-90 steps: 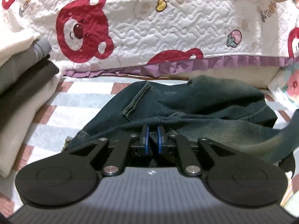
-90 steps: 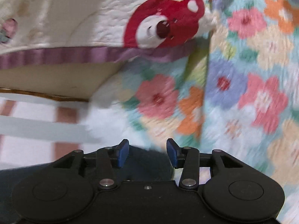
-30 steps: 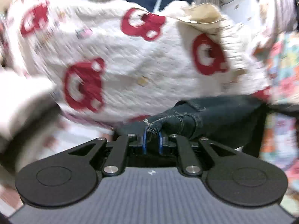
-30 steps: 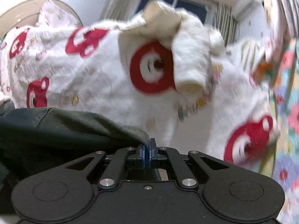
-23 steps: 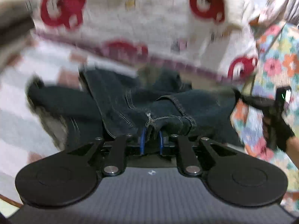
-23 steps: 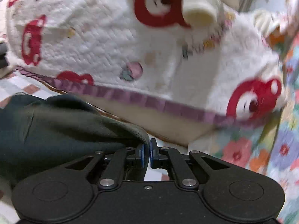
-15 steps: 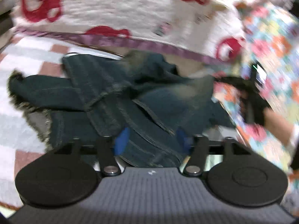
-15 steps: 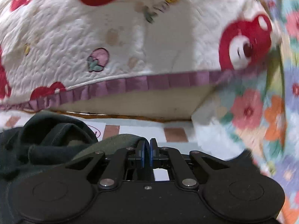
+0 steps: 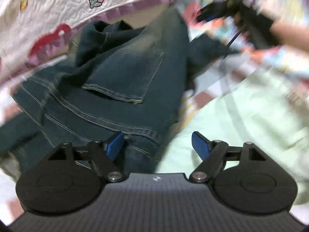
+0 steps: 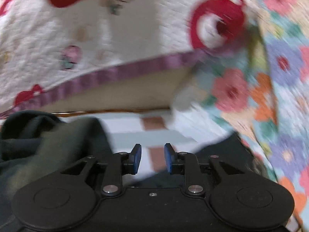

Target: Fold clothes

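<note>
Dark jeans (image 9: 123, 81) rumpled on checked bedding, long axis running near-left to far-right. Left hand-held gripper (image 9: 158, 145) wide, empty, at near waistband; right hand-held gripper (image 10: 152, 159) narrowly parted, empty, beside denim.

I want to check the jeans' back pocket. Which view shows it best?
The left wrist view: the pocket lies face up on the jeans, stitching visible. The right wrist view shows only dark, blurred folds of the jeans, no pocket.

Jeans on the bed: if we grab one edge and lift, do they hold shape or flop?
Likely flop: the jeans lie crumpled in soft overlapping folds. Probably heavy for their size, given thick denim and doubled seams. Grip should hold; the weave looks coarse. Both the left gripper and right gripper are open now.
</note>
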A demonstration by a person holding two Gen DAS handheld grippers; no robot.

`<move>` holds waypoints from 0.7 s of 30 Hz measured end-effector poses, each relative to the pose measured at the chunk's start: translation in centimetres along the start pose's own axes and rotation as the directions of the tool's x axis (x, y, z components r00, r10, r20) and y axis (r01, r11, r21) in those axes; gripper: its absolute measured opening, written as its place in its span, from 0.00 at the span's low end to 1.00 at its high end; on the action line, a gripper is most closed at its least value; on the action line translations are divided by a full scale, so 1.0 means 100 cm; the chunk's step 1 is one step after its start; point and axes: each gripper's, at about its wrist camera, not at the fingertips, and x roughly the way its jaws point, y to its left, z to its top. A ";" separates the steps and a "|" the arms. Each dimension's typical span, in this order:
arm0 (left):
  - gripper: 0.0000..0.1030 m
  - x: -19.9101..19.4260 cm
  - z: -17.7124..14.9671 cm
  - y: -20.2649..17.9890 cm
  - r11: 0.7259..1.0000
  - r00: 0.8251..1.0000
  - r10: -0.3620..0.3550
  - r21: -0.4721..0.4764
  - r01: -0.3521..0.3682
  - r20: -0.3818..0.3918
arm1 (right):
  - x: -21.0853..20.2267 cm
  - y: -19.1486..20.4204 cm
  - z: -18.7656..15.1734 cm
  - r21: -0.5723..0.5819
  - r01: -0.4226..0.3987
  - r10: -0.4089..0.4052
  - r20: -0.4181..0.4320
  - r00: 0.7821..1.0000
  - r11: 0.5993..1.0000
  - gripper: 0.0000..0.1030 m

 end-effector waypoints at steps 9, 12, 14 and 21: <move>0.77 0.031 -0.004 0.014 0.983 0.981 0.182 0.015 -0.181 -0.069 | -0.011 -0.077 -0.059 0.234 -0.073 0.110 -0.150 0.983 0.970 0.42; 0.32 0.030 0.006 0.022 0.974 0.974 0.225 0.017 -0.224 -0.033 | -0.010 -0.089 -0.081 0.325 -0.102 0.166 -0.175 0.970 0.940 0.43; 0.13 0.023 0.013 0.031 0.964 0.964 0.265 -0.003 -0.265 0.002 | -0.007 -0.095 -0.092 0.390 -0.109 0.193 -0.185 0.964 0.914 0.43; 0.12 -0.091 0.015 0.108 0.786 0.766 0.610 -0.279 -0.552 0.204 | 0.005 -0.100 -0.104 0.525 -0.133 0.259 -0.175 0.950 0.841 0.44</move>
